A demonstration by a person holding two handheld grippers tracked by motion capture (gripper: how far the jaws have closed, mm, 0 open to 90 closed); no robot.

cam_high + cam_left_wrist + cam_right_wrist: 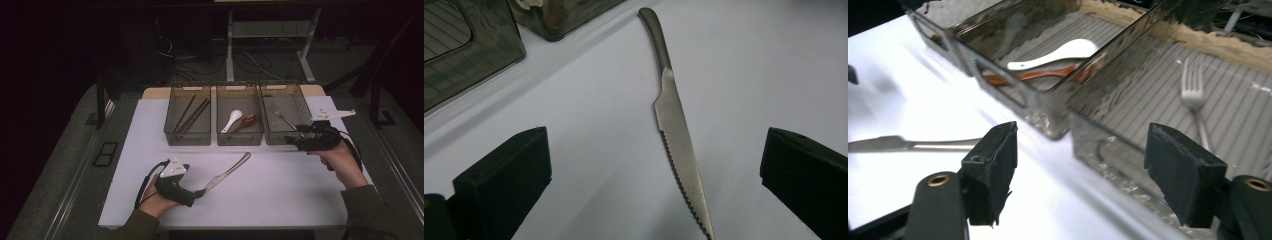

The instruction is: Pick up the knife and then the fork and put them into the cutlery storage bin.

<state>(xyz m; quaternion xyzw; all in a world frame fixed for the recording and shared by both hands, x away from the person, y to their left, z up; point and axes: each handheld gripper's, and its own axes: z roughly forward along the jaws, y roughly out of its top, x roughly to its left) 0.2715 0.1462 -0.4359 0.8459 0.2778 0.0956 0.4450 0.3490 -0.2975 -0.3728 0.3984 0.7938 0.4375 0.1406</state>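
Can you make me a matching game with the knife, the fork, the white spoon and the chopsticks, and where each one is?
Things:
1. knife
2. fork
3. white spoon
4. chopsticks

Places:
A. left bin
B. on the table, in front of the bins
C. right bin
D. middle bin

Pairs: 1-B, 2-C, 3-D, 4-A

A dark room: white desk legs (230, 47) and loose cables (187, 60) on grey floor (330, 62).
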